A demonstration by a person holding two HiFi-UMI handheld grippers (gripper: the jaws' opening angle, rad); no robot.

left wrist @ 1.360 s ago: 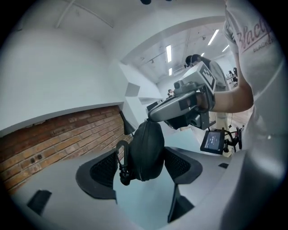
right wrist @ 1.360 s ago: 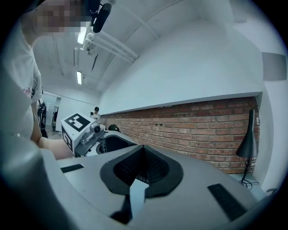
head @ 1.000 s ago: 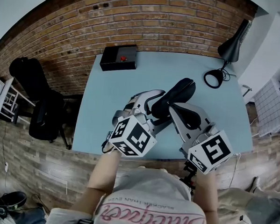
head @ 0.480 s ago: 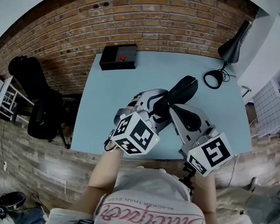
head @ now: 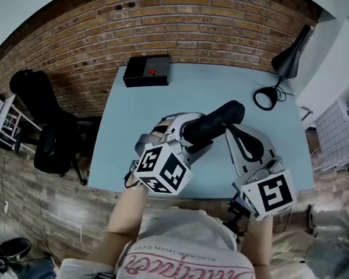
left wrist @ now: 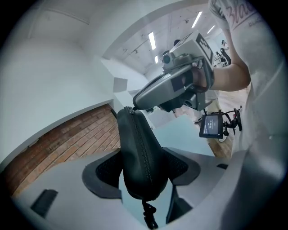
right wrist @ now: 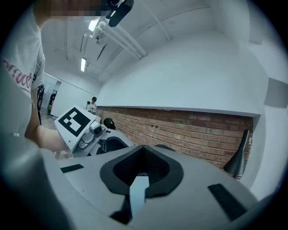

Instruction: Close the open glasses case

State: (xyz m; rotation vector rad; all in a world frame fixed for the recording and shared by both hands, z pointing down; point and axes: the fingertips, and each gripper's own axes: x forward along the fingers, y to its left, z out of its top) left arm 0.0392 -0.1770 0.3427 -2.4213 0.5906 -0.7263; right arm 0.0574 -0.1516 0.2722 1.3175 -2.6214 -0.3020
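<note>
On the light blue table (head: 135,110), a black box (head: 148,71) with a red button is set at the far left corner. The left gripper (head: 186,135) is clamped on the black glasses case (head: 213,122), which is held raised above the middle of the table. Its zip seam appears fully closed, though only one edge is seen. Just to the right, the right gripper (head: 245,143) is held with jaws drawn nearly together, and nothing is gripped. A black desk lamp (head: 285,61) is placed at the far right.

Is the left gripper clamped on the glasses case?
Yes: the left gripper has the black glasses case pinched between its jaws.
</note>
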